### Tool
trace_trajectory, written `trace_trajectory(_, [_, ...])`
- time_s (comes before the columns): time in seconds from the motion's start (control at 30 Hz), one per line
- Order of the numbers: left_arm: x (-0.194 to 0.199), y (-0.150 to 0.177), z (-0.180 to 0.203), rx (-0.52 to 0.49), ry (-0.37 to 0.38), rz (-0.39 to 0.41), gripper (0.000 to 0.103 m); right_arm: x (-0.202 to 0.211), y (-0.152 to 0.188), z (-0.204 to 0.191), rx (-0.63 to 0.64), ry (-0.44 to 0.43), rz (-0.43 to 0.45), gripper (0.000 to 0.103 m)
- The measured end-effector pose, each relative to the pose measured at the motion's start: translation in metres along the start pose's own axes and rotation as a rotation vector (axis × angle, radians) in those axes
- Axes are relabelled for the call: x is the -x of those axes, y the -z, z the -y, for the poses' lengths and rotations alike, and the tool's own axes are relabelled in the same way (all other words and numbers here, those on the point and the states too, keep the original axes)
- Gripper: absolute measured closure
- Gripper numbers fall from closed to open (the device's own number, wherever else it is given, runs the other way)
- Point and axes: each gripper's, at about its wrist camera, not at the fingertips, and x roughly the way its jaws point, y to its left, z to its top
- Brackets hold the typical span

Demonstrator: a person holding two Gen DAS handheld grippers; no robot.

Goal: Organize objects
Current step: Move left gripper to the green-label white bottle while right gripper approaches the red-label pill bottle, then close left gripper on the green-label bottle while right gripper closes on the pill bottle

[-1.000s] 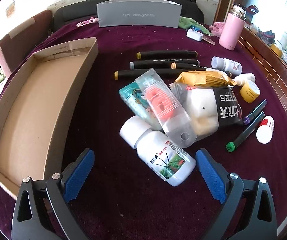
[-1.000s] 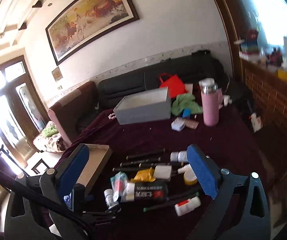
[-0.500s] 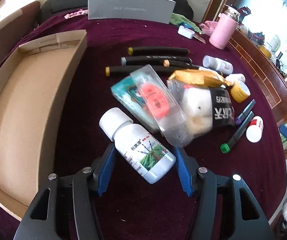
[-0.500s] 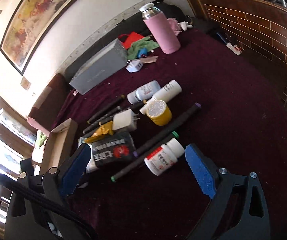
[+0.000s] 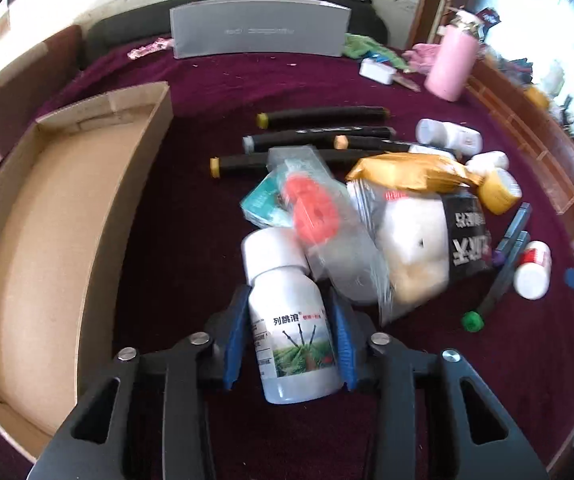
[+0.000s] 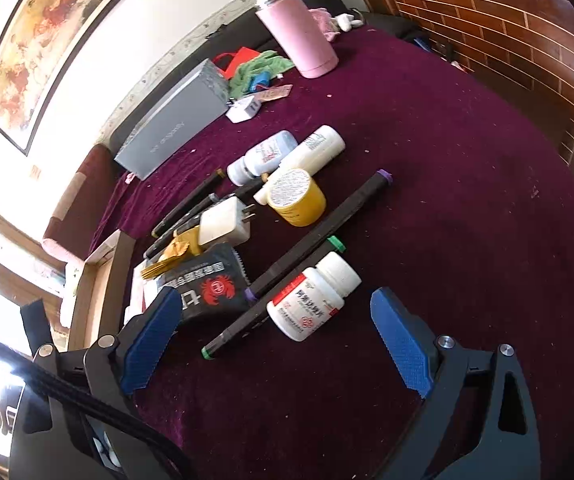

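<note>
Closing from wide apart, the left claw clamped the white bottle just right of the cardboard box; boxing could follow. The right claw stood apart, empty, over the pill bottle.

A white bottle with a green field label is held between two blue pads, its white cap pointing far. Just beyond it, a heap of packets is piled on the purple cloth, with black markers laid level behind. An open cardboard box is set at the left.
</note>
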Motion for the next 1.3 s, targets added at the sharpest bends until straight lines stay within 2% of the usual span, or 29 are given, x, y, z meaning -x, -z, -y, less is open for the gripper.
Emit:
trace_trajectory(0.1, [0.006,0.004,-0.010,0.025,0.051,-0.012,0.073,-0.004,0.000,0.002,-0.008,0.052,-0.018,0.007])
trace_trajectory(0.2, [0.013,0.010,-0.015,0.039,0.084,-0.010,0.073,-0.008,0.003,-0.002,0.002,0.094,-0.033,0.012])
trace_trajectory(0.27, [0.019,0.014,-0.019,0.054,0.107,-0.002,0.072,-0.014,0.004,-0.007,0.015,0.129,-0.050,0.028])
trace_trajectory(0.43, [0.035,0.023,-0.025,0.059,0.132,0.023,0.072,-0.035,0.006,-0.018,0.036,0.233,-0.088,0.050])
trace_trajectory(0.57, [0.045,0.028,-0.031,0.059,0.146,0.033,0.072,-0.046,0.007,-0.014,-0.009,0.274,-0.097,0.056])
trace_trajectory(0.67, [0.050,0.032,-0.036,0.059,0.146,0.046,0.072,-0.044,0.005,-0.012,-0.026,0.287,-0.088,0.056])
trace_trajectory(0.73, [0.055,0.035,-0.039,0.063,0.151,0.055,0.072,-0.043,0.005,-0.014,-0.028,0.299,-0.084,0.061])
trace_trajectory(0.8, [0.060,0.037,-0.042,0.067,0.153,0.067,0.072,-0.041,0.006,-0.012,-0.034,0.291,-0.087,0.061])
trace_trajectory(0.87, [0.067,0.039,-0.048,0.075,0.154,0.080,0.072,-0.036,0.008,-0.010,-0.046,0.269,-0.097,0.068])
trace_trajectory(1.07, [0.085,0.043,-0.064,0.106,0.162,0.114,0.072,-0.015,0.018,-0.017,-0.055,0.149,-0.111,0.069])
trace_trajectory(1.3, [0.120,0.033,-0.086,0.122,0.146,0.183,0.072,0.003,0.021,-0.070,0.017,-0.017,-0.124,0.069])
